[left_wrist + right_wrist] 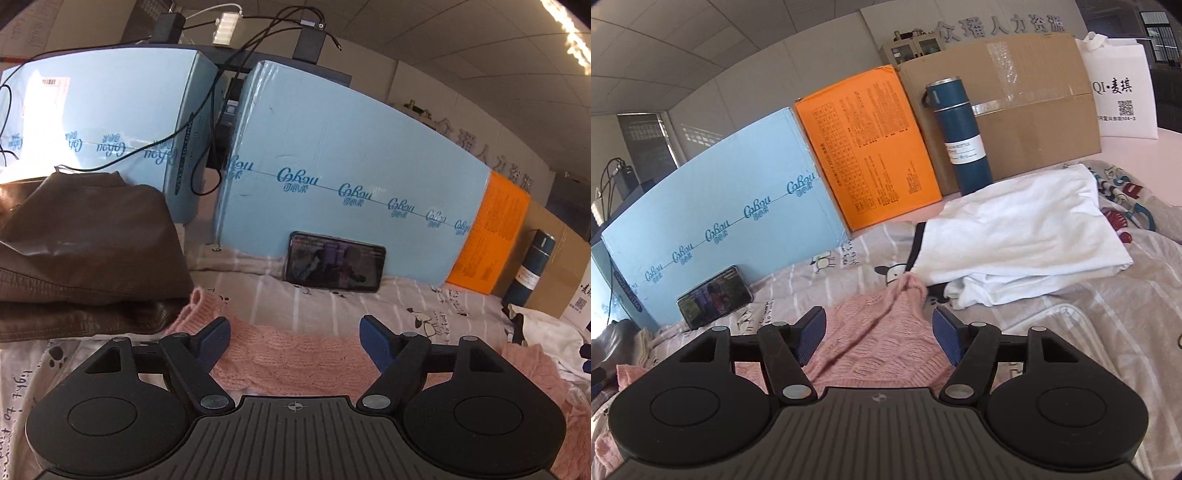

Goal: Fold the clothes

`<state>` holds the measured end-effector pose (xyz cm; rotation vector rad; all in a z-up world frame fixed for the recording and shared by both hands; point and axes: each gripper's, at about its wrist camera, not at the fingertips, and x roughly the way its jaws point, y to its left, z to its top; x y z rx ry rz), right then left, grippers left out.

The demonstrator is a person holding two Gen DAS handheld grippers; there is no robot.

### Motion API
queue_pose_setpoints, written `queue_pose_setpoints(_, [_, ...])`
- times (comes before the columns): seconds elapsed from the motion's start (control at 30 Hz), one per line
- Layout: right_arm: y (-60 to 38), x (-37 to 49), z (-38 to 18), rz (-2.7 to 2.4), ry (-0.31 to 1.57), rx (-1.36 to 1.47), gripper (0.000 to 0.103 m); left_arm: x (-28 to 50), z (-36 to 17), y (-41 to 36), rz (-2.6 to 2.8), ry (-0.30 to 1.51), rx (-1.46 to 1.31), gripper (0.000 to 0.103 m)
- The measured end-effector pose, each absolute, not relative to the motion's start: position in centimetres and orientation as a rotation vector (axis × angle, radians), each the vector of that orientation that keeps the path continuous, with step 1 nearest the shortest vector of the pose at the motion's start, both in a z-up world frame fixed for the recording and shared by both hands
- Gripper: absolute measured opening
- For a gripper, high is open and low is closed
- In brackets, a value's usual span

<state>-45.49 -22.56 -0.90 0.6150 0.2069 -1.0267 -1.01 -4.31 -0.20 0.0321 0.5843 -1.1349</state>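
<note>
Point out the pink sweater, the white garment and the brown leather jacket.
pink sweater [882, 343], right wrist view, on the knit between the open fingers.
white garment [1015, 236], right wrist view, on its broad top face.
brown leather jacket [85, 240], left wrist view, on the upper fold.

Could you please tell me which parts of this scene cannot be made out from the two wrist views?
- Pink knitted sweater: its near part is hidden under the gripper bodies in both views.
- Brown leather jacket: cut off by the left edge, left wrist view.
- Black phone screen: too small to read.
- Folded white garment: its underside and the type of garment are unclear.
</note>
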Motion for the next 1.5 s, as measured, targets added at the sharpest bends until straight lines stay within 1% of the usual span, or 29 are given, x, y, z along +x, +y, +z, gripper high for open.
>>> queue_pose_setpoints(0.1, [-24.0, -41.4, -0.5, -0.936, 0.253, 0.629, 0.066, 0.9, -1.9, -7.5, -1.097, 0.663, 0.06, 0.077])
queue_pose_setpoints(0.2, [-25.6, -38.2, -1.4, -0.914, 0.299, 0.607, 0.068, 2.7, -3.6, -9.8, -1.065, 0.735, 0.072, 0.077])
queue_pose_setpoints(0.3, [-27.3, -36.0, -2.8, -0.919, 0.322, 0.598, 0.068, 3.7, -4.4, -9.5, -1.075, 0.731, 0.061, 0.078])
queue_pose_setpoints(0.4, [-28.9, -35.5, -5.1, -0.952, 0.365, 0.653, 0.068, 4.2, -4.6, -9.3, -1.08, 0.732, 0.043, 0.077])
queue_pose_setpoints(0.47, [-29.4, -35.6, -6.4, -0.956, 0.381, 0.671, 0.069, 3.5, -4.9, -9.6, -1.08, 0.693, 0.088, 0.078])
queue_pose_setpoints(0.53, [-29.1, -35.8, -6.5, -0.931, 0.363, 0.642, 0.073, 2.8, -4.6, -9.5, -1.089, 0.659, 0.107, 0.079])
queue_pose_setpoints(0.57, [-28.9, -35.9, -6.5, -0.923, 0.346, 0.642, 0.077, 2.4, -4.4, -9.4, -1.093, 0.642, 0.117, 0.079])
queue_pose_setpoints(0.6, [-28.7, -36.1, -6.5, -0.915, 0.329, 0.642, 0.079, 2.4, -4.2, -8.9, -1.114, 0.629, 0.082, 0.08])
queue_pose_setpoints(0.63, [-28.6, -36.2, -6.4, -0.91, 0.311, 0.644, 0.079, 2.4, -4.0, -8.2, -1.137, 0.617, 0.02, 0.081])
queue_pose_setpoints(0.7, [-28.4, -36.6, -6.2, -0.898, 0.273, 0.646, 0.08, 2.0, -3.3, -6.6, -1.166, 0.596, -0.104, 0.087])
queue_pose_setpoints(0.73, [-28.4, -37.0, -6.0, -0.893, 0.239, 0.652, 0.08, 1.5, -2.9, -5.9, -1.18, 0.578, -0.132, 0.092])
queue_pose_setpoints(0.83, [-27.7, -38.4, -5.2, -0.905, 0.111, 0.644, 0.089, -1.6, -1.9, -4.8, -1.203, 0.512, -0.089, 0.1])
queue_pose_setpoints(0.9, [-26.9, -39.3, -4.2, -0.898, 0.055, 0.616, 0.097, -3.9, -1.8, -4.2, -1.214, 0.476, -0.03, 0.103])
queue_pose_setpoints(1.03, [-24.6, -41.2, -1.5, -0.867, -0.031, 0.54, 0.103, -8.1, -3.1, -4.1, -1.168, 0.468, 0.218, 0.103])
queue_pose_setpoints(1.1, [-23.4, -42.2, -0.2, -0.849, -0.072, 0.502, 0.103, -9.3, -3.3, -3.7, -1.145, 0.463, 0.283, 0.103])
queue_pose_setpoints(1.23, [-19.9, -44.9, 1.1, -0.769, -0.072, 0.466, 0.103, -10.9, -4.2, -3.0, -1.141, 0.485, 0.391, 0.103])
queue_pose_setpoints(1.33, [-17.3, -47.2, 0.5, -0.793, -0.03, 0.455, 0.103, -10.6, -5.3, -3.5, -1.119, 0.538, 0.437, 0.103])
queue_pose_setpoints(1.5, [-13.2, -52.2, -2.0, -0.869, 0.005, 0.553, 0.103, -10.6, -5.4, -3.2, -1.122, 0.536, 0.427, 0.103])
